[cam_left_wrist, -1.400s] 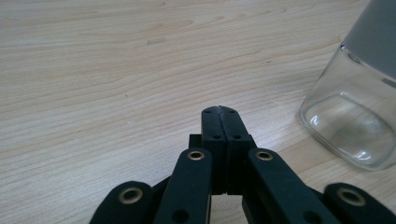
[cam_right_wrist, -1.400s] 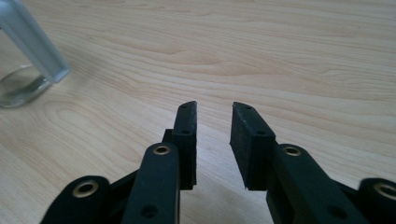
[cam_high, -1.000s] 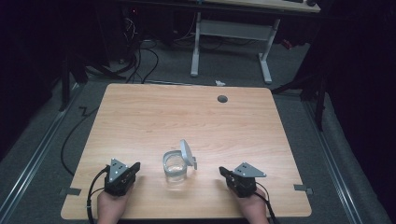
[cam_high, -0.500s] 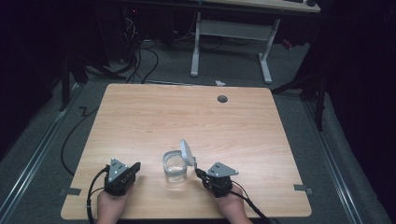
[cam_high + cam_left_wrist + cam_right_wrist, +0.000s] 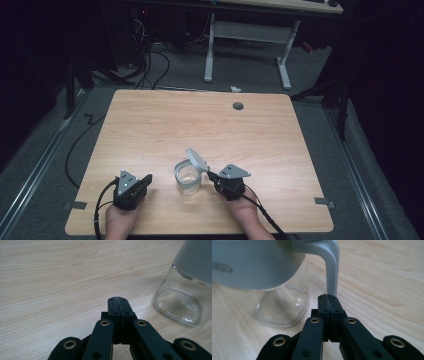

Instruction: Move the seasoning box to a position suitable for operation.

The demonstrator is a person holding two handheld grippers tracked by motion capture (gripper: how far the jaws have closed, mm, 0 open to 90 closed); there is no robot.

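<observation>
Left hand-held gripper (image 5: 141,181): near-left on surface (image 5: 150,125), jaws closed, empty. Right hand-held gripper (image 5: 212,176): jaws closed, empty, tips at hinge arm of raised lid (image 5: 197,159). Glass jar (image 5: 187,176) just left of it, between both; right one nearer. Path unobstructed. Cable hole (image 5: 238,106) far right.

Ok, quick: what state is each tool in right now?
Left tool: closed, holding nothing, beside the glass jar.
Right tool: closed, holding nothing, tips at the jar's grey lid clasp.
</observation>
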